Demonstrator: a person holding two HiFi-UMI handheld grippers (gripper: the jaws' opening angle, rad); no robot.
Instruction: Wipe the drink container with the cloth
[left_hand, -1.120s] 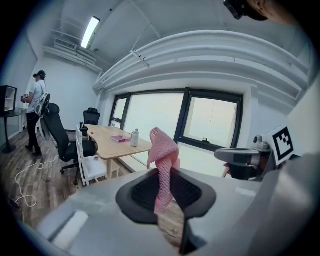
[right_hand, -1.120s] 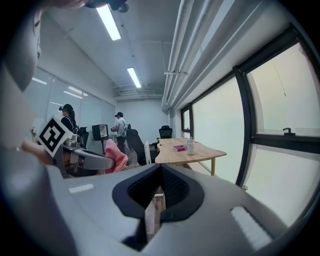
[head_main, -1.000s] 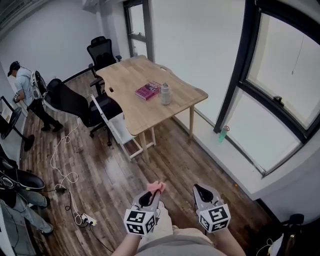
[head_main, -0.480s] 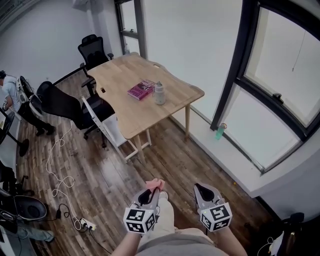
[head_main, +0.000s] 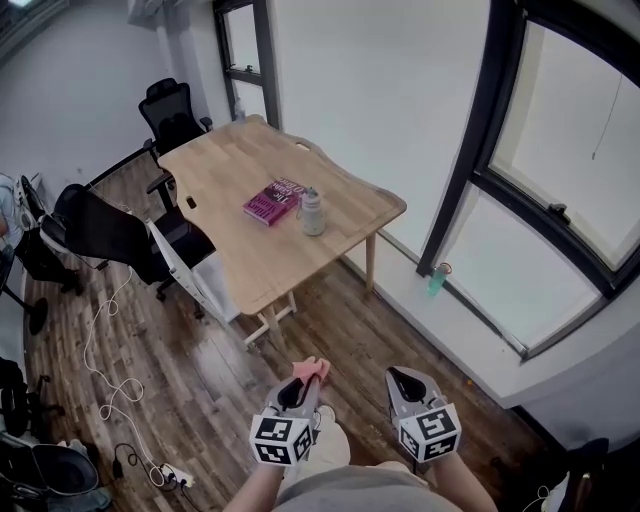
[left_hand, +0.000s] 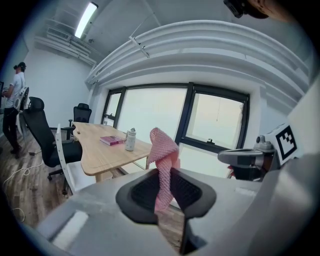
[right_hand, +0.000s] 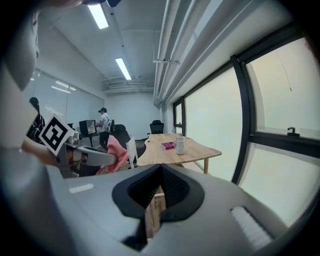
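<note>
The room is bright and evenly lit; daylight comes through the large windows (head_main: 560, 180), which wash out to a pale glare in every view; ceiling strip lights (right_hand: 98, 15) add cool light, and the wooden floor (head_main: 215, 345) carries a dull sheen. Shadow under the table (head_main: 250, 200) is soft. Both gripper views bow strongly and darken to a black rim; whatever lies nearest the lens is blurred.

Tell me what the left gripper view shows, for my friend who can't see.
The left gripper pinches a pink cloth that sticks up between its jaws. Beyond it, a wooden table by windows holds a drink container and a pink book.
</note>
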